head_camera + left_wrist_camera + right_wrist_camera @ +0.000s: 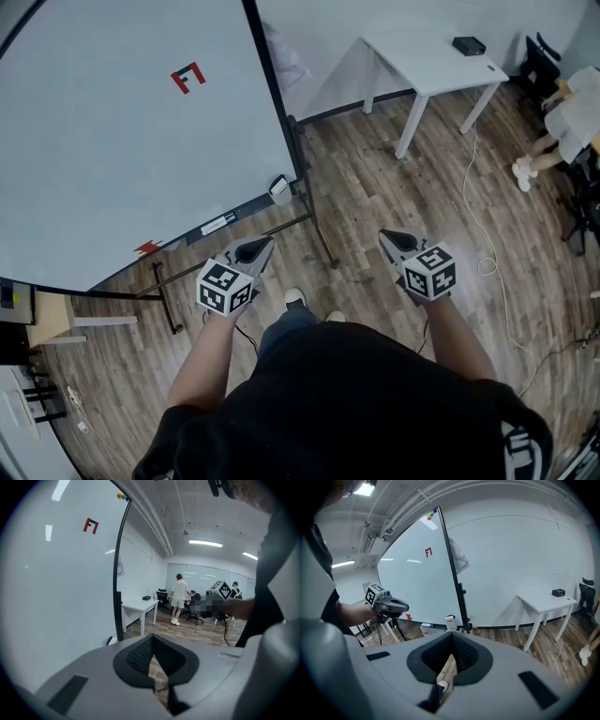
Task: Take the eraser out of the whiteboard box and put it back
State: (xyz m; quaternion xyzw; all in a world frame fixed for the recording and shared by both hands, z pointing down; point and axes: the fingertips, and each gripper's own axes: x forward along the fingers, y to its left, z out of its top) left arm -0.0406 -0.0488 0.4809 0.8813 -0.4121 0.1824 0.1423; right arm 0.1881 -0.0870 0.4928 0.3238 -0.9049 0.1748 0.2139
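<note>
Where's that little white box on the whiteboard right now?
In the head view, the white box sits at the whiteboard's lower right corner, just ahead of the left gripper.

A white bench (422, 62) stands on the wooden floor (375, 197) by the wall, with a small black box (469, 45) on its far end. A white cable (465, 183) trails across the planks beside it. Behind the bench is a black office chair (539, 61), with a person in white (574, 117) near it, and light strips (206, 543) run along the ceiling.
</note>
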